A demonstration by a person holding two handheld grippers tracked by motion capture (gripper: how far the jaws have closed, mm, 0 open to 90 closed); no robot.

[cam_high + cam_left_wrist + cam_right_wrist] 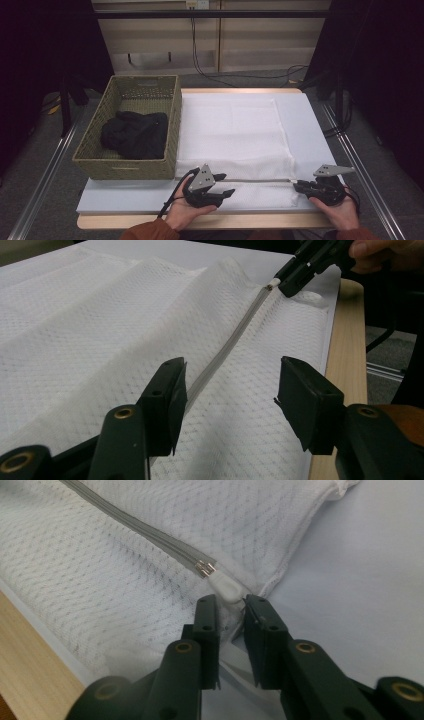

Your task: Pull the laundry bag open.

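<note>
Lying flat on the pale board [300,107] of the table, the white mesh laundry bag [235,135] is spread with its grey zipper [260,180] running along the near edge, a placement that brings the zipper within reach of both hands. The bag's right-hand corner is taken by the right gripper [231,602], whose jaws are drawn in narrowly around the white tab [226,587] at the zipper's end; the tab appears pinched between the pads, presumably so that this end is anchored and the zipper line is kept taut. The left gripper [230,390] is held low over the mesh with its jaws standing well apart, nothing being gripped; one pad is just beside the zipper tape and the other well clear of it, which suggests that a hold on the zipper or the fabric beside it is being lined up. To the left of the bag, touching the board's edge, a woven basket [172,125] is set with dark clothing [135,134] piled inside, probably kept close so that the garments can be moved into the bag once it is opened.
</note>
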